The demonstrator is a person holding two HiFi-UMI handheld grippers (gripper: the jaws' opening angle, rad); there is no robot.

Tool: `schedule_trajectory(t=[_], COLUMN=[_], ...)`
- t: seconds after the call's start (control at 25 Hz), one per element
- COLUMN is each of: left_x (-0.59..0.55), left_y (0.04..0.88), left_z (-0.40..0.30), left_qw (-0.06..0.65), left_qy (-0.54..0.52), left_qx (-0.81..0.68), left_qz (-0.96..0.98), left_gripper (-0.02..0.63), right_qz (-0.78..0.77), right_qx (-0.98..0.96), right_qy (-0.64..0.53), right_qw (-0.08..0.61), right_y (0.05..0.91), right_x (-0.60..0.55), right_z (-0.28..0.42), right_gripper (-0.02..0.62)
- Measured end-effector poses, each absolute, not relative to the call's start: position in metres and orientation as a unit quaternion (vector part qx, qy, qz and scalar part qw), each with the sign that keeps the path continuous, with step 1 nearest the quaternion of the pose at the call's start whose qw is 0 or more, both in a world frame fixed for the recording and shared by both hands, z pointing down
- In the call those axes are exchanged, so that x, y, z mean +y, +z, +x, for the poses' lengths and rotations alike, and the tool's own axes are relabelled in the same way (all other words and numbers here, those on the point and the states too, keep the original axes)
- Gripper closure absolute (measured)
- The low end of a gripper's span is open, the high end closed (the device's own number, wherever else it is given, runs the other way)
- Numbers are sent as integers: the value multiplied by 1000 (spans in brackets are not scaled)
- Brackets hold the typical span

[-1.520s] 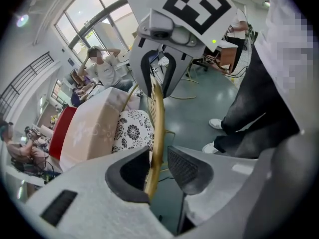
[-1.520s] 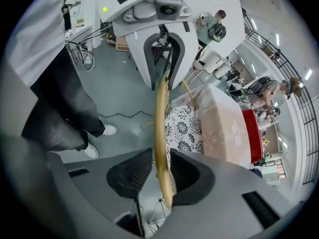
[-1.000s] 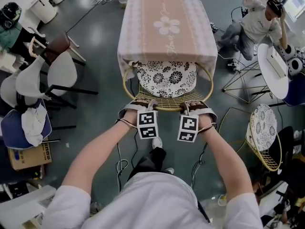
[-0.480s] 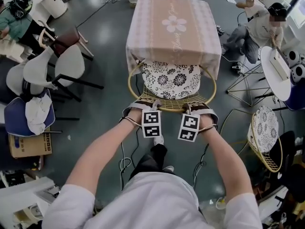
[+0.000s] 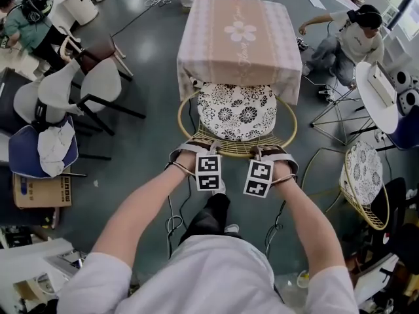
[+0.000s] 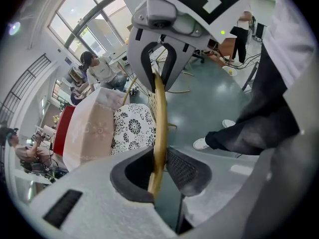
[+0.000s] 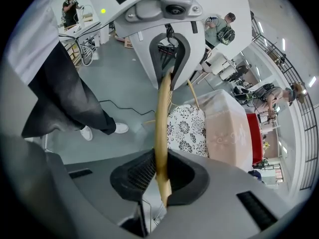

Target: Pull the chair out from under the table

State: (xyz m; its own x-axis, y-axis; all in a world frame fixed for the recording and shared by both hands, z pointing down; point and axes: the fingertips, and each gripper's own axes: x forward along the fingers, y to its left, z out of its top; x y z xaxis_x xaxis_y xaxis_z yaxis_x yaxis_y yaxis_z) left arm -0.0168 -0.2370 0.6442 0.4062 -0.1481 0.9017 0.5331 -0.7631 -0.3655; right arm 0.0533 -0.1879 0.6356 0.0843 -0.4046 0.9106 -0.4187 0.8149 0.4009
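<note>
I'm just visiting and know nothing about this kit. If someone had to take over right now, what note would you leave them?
Left hand-held gripper: shut on the chair's gold rim.
Right hand-held gripper: shut on the same rim, beside the left.
Chair: floral cushion mostly in view; far edge under the table cloth's hem.
Done: both grips set, chair partly out.
Left: probably draw it toward you until clear of the table.

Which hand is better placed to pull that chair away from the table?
Neither alone. The left hand-held gripper and the right hand-held gripper each clamp the chair rim, evenly either side of its middle, so pulling with both would probably draw it out straight.
</note>
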Motion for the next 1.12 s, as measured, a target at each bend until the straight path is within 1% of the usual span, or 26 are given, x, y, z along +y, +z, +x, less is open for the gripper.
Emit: schedule_trajectory(t=[1.12], left_x=[-149], left_y=[648], left_z=[-80], left_qw=[328], left_qy=[-545], left_qx=[-126], left_qz=[-761], left_gripper=[528], right_qz=[310], right_qx=[-679], right_qy=[3], right_qw=[666], right_y=[636], right_x=[-98], right_z=[-11], right_gripper=[549])
